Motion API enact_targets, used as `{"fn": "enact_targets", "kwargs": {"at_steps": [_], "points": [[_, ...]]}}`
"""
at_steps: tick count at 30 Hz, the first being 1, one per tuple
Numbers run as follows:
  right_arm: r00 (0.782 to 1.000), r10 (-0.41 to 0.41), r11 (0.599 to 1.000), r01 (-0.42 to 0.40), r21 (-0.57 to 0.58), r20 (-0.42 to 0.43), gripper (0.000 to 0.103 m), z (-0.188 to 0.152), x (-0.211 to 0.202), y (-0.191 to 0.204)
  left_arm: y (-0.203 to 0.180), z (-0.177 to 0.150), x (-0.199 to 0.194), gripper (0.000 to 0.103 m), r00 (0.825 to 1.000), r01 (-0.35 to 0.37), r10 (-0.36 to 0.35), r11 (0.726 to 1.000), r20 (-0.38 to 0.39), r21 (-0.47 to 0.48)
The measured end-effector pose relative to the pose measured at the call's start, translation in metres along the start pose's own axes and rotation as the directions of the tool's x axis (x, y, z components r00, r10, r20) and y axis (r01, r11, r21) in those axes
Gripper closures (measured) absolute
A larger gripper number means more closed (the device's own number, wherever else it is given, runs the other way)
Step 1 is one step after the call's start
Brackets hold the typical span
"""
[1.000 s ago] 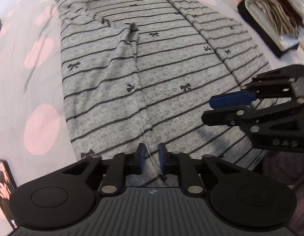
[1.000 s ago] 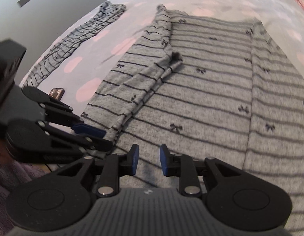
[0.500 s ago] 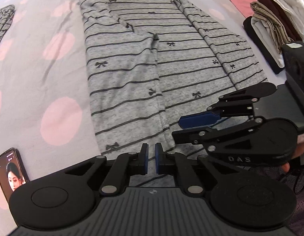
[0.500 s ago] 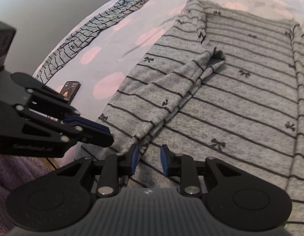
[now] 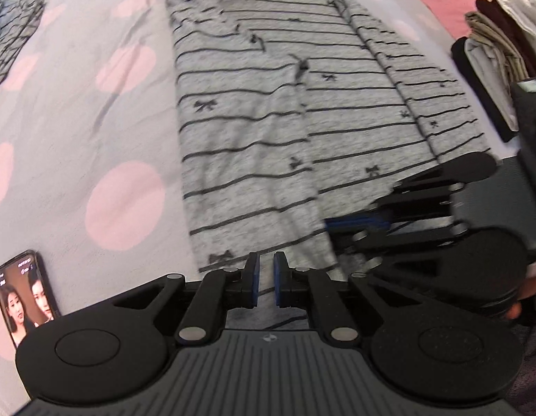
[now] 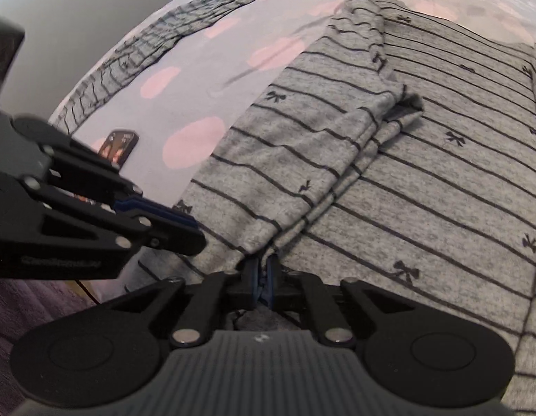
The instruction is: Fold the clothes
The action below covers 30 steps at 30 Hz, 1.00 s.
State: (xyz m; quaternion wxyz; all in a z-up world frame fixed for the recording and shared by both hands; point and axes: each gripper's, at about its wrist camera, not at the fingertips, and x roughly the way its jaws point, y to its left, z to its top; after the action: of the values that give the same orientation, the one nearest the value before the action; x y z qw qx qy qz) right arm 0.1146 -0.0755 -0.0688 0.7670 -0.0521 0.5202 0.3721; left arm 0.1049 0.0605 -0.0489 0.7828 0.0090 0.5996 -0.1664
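Observation:
A grey garment (image 5: 250,138) with thin black stripes and small bows lies flat on the bed, its sides folded inward. My left gripper (image 5: 266,277) sits at the near hem, left of the middle fold, jaws shut to a sliver, and I see no cloth pinched. From the right wrist view the left gripper (image 6: 195,232) reaches in from the left with its tips over the hem. My right gripper (image 6: 264,277) is shut on the near end of the folded flap of the garment (image 6: 423,190), cloth bunched between its pads. It shows blurred as the right gripper (image 5: 333,230) at the hem.
The bedsheet (image 5: 94,104) is pale with pink dots. A phone (image 5: 25,298) with a lit screen lies near the hem's left corner. A stack of folded clothes (image 5: 493,52) sits at the right. Another striped garment (image 6: 164,41) lies far left.
The right gripper's jaws have closed onto the folded flap at the hem. The left gripper has slid left along the hem, away from the middle fold, jaws staying shut.

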Motion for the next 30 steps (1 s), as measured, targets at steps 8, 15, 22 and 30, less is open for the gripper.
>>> {"fn": "enact_targets", "kwargs": {"at_steps": [8, 15, 22, 30], "points": [[1.0, -0.023, 0.995, 0.024, 0.092, -0.003, 0.099, -0.004, -0.008, -0.023, -0.01, -0.004, 0.004, 0.097, 1.0, -0.006, 0.006, 0.999, -0.016, 0.047], [0.998, -0.031, 0.988, 0.022, 0.155, 0.055, 0.077, 0.0, -0.03, -0.029, -0.027, -0.012, -0.002, 0.097, 0.999, 0.044, -0.043, 0.993, -0.008, 0.106], [0.996, -0.073, 0.972, 0.059, 0.226, 0.055, 0.085, 0.018, -0.009, -0.041, -0.041, -0.016, 0.007, 0.097, 0.999, 0.029, -0.025, 0.988, -0.029, 0.149], [0.998, -0.038, 0.971, 0.024, 0.237, 0.058, 0.093, 0.03, 0.006, -0.04, -0.04, -0.015, 0.014, 0.091, 0.999, 0.01, -0.003, 0.989, -0.048, 0.147]]}}
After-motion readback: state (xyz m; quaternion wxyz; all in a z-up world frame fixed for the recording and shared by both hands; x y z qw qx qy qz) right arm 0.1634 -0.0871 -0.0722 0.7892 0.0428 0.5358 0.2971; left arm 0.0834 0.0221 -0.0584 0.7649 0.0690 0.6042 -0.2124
